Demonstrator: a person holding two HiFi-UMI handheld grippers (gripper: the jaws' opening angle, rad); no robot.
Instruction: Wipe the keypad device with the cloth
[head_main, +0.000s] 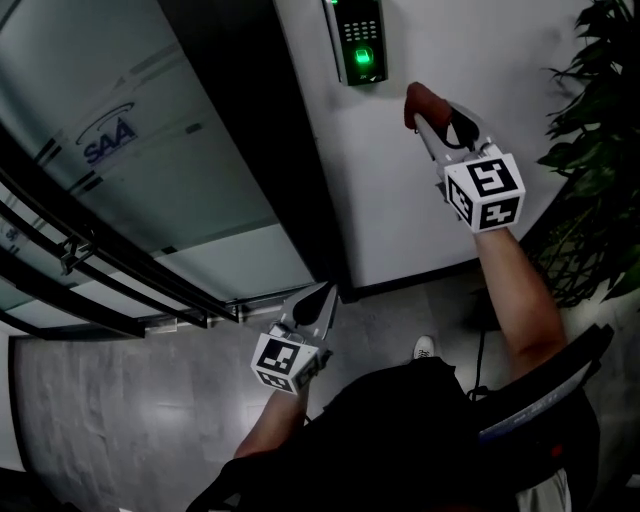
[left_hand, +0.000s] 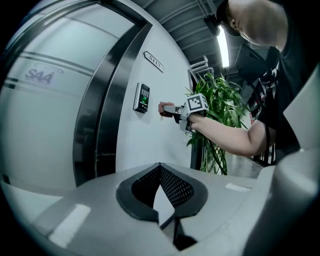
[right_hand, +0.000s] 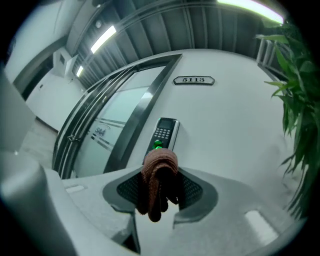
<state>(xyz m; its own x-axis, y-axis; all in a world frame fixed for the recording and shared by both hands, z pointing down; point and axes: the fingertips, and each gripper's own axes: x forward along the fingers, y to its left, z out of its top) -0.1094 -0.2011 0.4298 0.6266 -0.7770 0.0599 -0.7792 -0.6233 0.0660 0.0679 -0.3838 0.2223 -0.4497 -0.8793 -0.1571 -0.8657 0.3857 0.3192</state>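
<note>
1. On the white wall just right of the dark door frame (head_main: 262, 150), the keypad device (head_main: 360, 40) hangs upright, glowing green below its rows of keys.
2. A brown cloth (head_main: 420, 100), bunched and folded over itself, sits pinched in the right claw (head_main: 432, 118). The jaws are closed on it, and its loose ends droop below the pads in the right gripper view.
3. The cloth is raised near the keypad device, to its right and a little lower in the head view. A strip of bare wall shows between them in the left gripper view, so they are not touching.
4. The left claw (head_main: 318, 303) hangs low by the person's waist, well apart from the keypad device. Its jaws meet tip to tip with nothing between them, and it points toward the foot of the door frame.
5. A small number plate (right_hand: 194, 80) reading 5113 is fixed to the wall above the keypad device.
6. A frosted glass door (head_main: 150, 180) with a printed logo and dark horizontal bars stands left of the frame.
7. A leafy green plant (head_main: 600, 150) stands at the right, close to the raised forearm.
8. The person's white shoe (head_main: 424, 348) rests on the grey floor (head_main: 120, 400) below.
</note>
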